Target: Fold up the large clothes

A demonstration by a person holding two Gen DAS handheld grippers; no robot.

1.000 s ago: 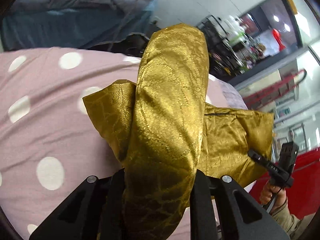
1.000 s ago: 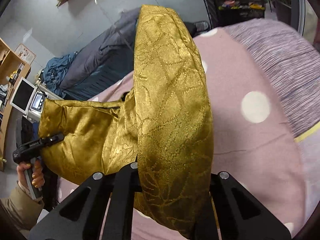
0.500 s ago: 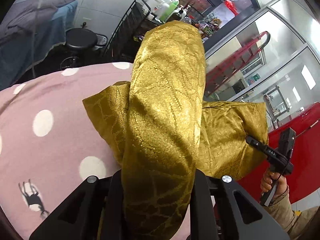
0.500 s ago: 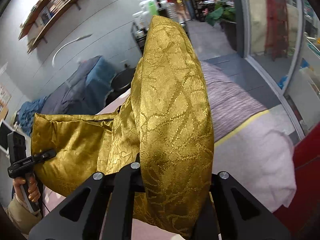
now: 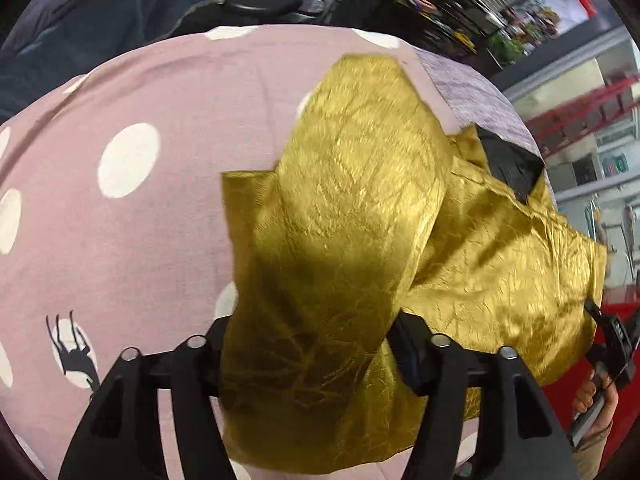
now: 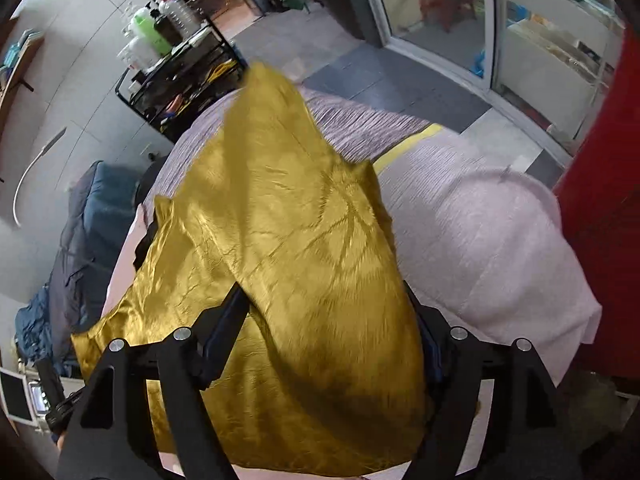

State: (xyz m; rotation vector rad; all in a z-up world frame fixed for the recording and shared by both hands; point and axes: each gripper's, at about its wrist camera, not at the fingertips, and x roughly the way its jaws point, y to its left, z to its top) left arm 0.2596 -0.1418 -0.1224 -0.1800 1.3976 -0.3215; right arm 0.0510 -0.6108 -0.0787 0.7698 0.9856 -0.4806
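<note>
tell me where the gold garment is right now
In both wrist views the gold garment lies centre frame on the pink polka-dot bed cover, draped between each hand-held gripper's spread fingers.

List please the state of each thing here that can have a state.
Garment: partly folded, draped on the bed, cloth between both grippers' jaws.
Left gripper: jaws just opened, wide apart.
Right gripper: jaws just opened, wide apart.
Bed: covered with dotted sheet.

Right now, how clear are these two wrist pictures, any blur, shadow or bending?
Left wrist view: gold garment mostly sharp, a dark shadow across its lower fold, fisheye bowing the polka-dot bedspread. Right wrist view: garment edges smeared by motion blur, window bright, frame corners vignetted black.
</note>
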